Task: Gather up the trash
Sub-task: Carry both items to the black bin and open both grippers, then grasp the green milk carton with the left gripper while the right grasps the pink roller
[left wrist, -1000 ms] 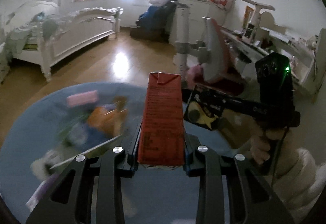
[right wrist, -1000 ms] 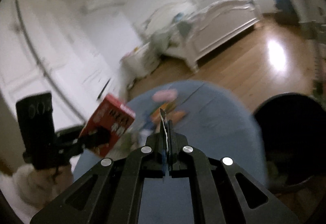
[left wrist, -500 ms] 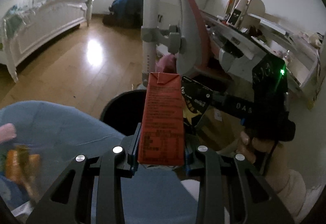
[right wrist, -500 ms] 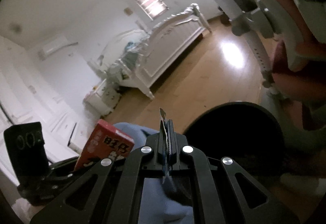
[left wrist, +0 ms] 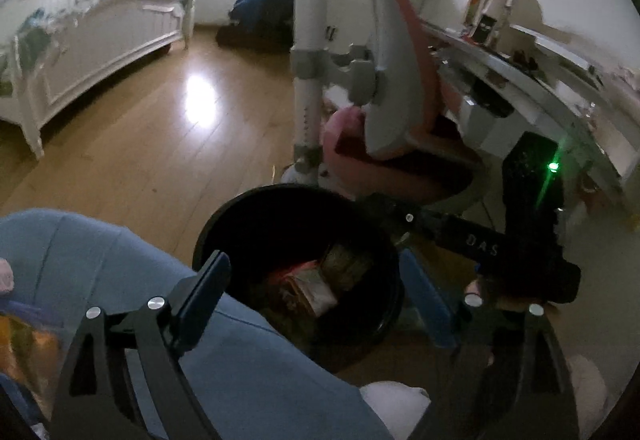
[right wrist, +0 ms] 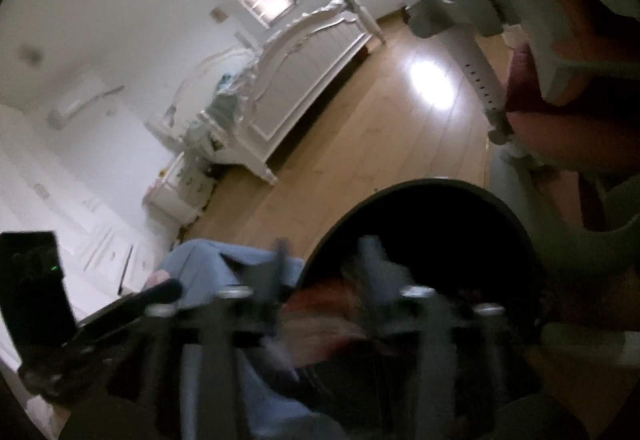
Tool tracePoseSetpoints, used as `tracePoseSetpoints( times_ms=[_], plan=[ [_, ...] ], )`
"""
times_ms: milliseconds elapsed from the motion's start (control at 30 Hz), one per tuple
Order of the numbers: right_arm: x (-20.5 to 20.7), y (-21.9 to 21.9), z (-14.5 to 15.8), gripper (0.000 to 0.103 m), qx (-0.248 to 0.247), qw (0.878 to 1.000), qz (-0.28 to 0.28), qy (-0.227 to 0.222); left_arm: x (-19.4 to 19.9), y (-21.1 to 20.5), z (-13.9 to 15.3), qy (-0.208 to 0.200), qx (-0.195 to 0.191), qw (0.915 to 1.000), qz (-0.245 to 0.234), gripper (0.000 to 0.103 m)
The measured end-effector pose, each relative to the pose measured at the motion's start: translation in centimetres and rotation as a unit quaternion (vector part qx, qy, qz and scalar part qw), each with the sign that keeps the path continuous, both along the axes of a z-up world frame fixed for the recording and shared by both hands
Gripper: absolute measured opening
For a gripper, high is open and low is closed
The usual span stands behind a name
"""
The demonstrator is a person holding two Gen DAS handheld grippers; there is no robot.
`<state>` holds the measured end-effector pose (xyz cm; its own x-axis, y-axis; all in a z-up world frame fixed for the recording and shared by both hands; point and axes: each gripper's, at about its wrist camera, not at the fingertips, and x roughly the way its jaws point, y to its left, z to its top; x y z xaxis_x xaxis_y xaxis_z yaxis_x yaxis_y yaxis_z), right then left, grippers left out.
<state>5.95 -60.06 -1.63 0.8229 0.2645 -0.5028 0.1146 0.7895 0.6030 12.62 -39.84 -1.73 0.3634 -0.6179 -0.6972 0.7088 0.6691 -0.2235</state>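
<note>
— Hovering over the black trash bin (left wrist: 384,252), is the left gripper (left wrist: 316,296) empty?
— Yes. Its jaws have just been opening and stand wide apart, with nothing between them. Down inside the bin lies a reddish carton (left wrist: 308,280) among other crumpled trash.
— And the right gripper (right wrist: 324,272)?
— Blurred in its own view, but its fingers (right wrist: 280,260) are parted; the jaws have just been opening too, and I see nothing pinched between them. From the left wrist view it reaches in from the right, above the bin's far rim.
— Where does the bin stand?
— On the wooden floor (left wrist: 168,143), just beside the blue-covered table (left wrist: 100,260) on its left, with a pink and grey chair (left wrist: 392,87) beyond it.
— Anything still on the table?
— Some orange and pink litter (left wrist: 24,336) at the far left edge, too blurred to name.
</note>
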Motion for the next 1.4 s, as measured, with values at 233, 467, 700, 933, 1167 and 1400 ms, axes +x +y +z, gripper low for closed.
tracePoseSetpoints(
  times_ms=[233,467,700,933,1167,1400],
  plan=[
    [-0.5,1.1,0.6,0.072,-0.002,1.0,0.002,0.003,-2.1,2.4,1.7,-0.025,0.007,0.9995,-0.018,0.086],
    [-0.2,5.8,2.8,0.075,-0.033,0.998,0.049,-0.001,-4.5,8.6,3.3,-0.066,0.026,0.9975,-0.002,0.09],
    [2.2,14.2,6.3,0.075,-0.11,0.981,0.158,-0.013,-6.5,17.0,3.1,-0.135,0.111,0.9845,0.008,0.091],
    [6.0,26.0,8.8,0.075,-0.234,0.922,0.308,-0.012,-5.9,22.8,1.3,-0.189,0.208,0.9597,0.001,0.094],
    [11.4,34.5,8.2,0.075,-0.327,0.858,0.397,0.008,-4.4,23.4,-0.7,-0.187,0.228,0.9545,-0.048,0.094],
    [17.4,39.0,4.7,0.065,-0.376,0.815,0.438,0.043,-3.2,22.8,-1.8,-0.161,0.198,0.964,-0.074,0.087]
  ],
)
